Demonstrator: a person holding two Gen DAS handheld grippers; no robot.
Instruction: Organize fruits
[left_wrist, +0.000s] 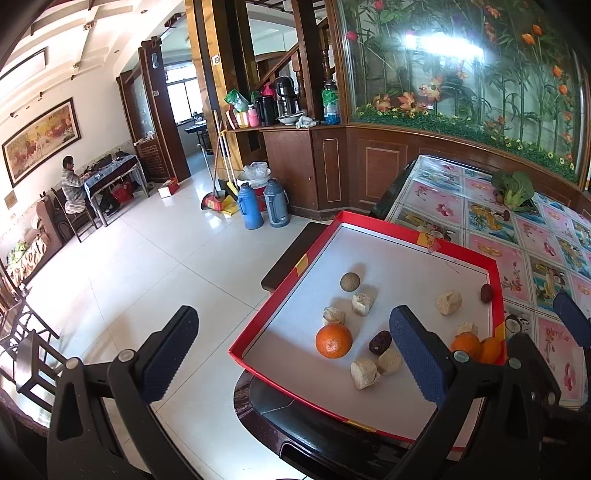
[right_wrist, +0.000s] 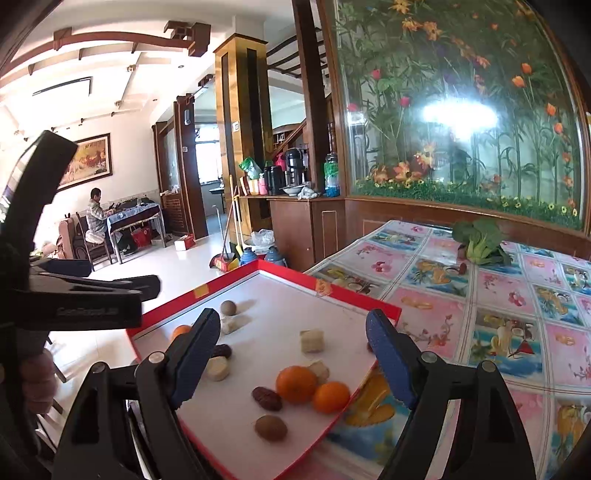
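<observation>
A shallow red tray (left_wrist: 280, 291) with a white floor overhangs the table corner; it also shows in the right wrist view (right_wrist: 384, 308). In it lie an orange (left_wrist: 333, 340), two more oranges (right_wrist: 296, 384) side by side by its right wall, dark red dates (right_wrist: 266, 398), a brown round fruit (right_wrist: 270, 427), another brown ball (left_wrist: 349, 281) and several pale chunks (left_wrist: 364, 373). My left gripper (left_wrist: 295, 354) is open and empty, above the tray's near left corner. My right gripper (right_wrist: 293, 362) is open and empty, above the pair of oranges.
The table (right_wrist: 517, 314) has a flowered cloth, with a leafy green vegetable (right_wrist: 480, 242) at its far side. A dark stool (left_wrist: 291, 254) stands under the tray. Tiled floor (left_wrist: 166, 266) lies to the left, with thermos flasks (left_wrist: 251, 206) and brooms by a wooden cabinet.
</observation>
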